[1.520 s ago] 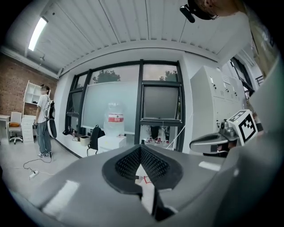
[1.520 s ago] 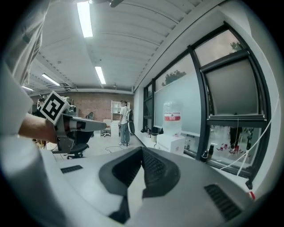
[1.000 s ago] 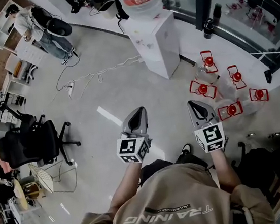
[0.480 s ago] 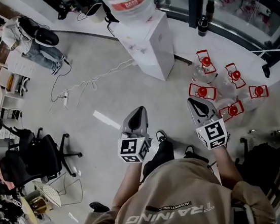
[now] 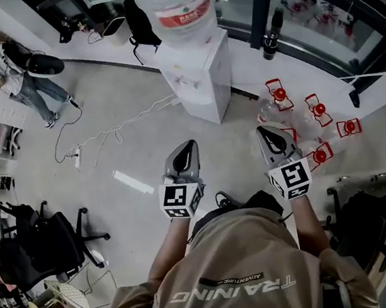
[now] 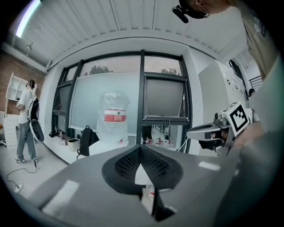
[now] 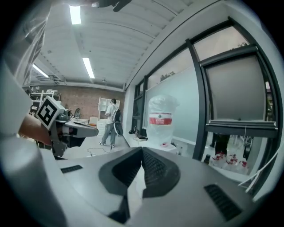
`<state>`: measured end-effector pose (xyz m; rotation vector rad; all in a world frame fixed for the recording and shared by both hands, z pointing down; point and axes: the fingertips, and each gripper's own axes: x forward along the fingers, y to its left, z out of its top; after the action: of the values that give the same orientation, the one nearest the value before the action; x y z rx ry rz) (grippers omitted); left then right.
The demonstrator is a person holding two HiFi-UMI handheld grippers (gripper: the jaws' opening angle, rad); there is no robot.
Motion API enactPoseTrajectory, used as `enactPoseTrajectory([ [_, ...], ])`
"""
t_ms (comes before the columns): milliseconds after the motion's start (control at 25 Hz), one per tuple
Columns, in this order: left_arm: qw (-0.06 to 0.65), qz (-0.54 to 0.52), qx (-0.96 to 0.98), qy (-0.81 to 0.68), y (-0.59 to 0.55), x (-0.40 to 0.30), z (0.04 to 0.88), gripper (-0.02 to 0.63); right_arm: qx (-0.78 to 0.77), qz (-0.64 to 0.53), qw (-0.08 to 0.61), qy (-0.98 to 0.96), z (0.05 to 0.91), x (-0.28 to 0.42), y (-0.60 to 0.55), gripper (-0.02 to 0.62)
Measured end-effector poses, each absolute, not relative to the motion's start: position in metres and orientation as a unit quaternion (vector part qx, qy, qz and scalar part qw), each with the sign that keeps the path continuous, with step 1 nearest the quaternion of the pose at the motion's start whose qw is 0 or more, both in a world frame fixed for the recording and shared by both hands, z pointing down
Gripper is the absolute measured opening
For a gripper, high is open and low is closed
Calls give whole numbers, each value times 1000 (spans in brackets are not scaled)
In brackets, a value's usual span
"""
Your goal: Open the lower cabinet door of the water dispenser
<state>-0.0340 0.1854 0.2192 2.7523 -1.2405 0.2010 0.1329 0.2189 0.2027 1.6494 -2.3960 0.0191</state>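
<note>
Both grippers hang above a smooth, pale grey floor, the left gripper and the right gripper each with ribbed black pads pressed together on nothing. Ahead of them and well apart stands the boxy white water dispenser, topped by a clear crinkled bottle, its lower cabinet door too foreshortened to make out. Red-capped clear jugs lie just beyond the right gripper, and a white cable snakes beyond the left.
</note>
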Motion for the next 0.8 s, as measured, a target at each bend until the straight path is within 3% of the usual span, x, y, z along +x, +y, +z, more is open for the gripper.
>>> enactPoseTrajectory([
  [440,95,66,910,-399,143,-31,238,9,570,27,130,-811,218,119,177,9],
  [800,75,111,919,-371,92,18,247,9,552,59,123,-822,254,141,117,9],
])
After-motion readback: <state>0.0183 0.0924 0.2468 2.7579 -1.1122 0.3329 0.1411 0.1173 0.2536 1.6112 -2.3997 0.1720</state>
